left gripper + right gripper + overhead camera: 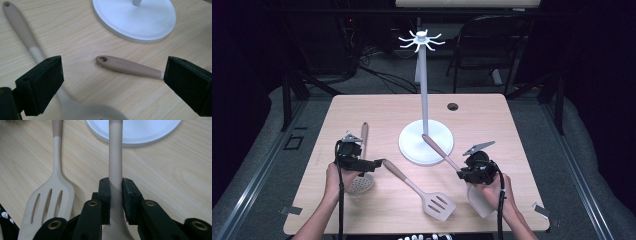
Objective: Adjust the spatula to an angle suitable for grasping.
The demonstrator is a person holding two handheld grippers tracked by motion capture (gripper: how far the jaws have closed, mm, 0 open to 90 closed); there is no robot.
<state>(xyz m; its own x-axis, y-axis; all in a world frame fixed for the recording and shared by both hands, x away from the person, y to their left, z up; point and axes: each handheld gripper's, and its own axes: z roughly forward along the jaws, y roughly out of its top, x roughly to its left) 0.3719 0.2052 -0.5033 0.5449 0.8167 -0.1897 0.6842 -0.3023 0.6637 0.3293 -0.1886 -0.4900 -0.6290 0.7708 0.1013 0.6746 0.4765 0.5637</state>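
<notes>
Nearest the high camera, my two forearms are coming in from the bottom edge over the bench, each hand carrying a gripper.

On the left, I am holding my left gripper just above the wood with its jaws standing wide apart and nothing pressed between the pads. It is hovering over the round skimmer, whose long handle is running away from me toward the far side. In the left gripper view, the brown handle end of the slotted turner is lying flat between the two pads, touching neither, its hanging hole pointing left.

Moving right, the slotted turner is lying diagonally across the middle of the bench, head toward me, handle toward my left gripper. Beyond it, the white stand is standing upright on its round base, with a ring of hooks at the top of its pole.

On the right, my right gripper is clamping the handle of the spatula, the pads pressing it from both sides. The handle is rising at a slant so that its tip is reaching over the stand's base, while the pale blade is hanging below my right hand.
</notes>
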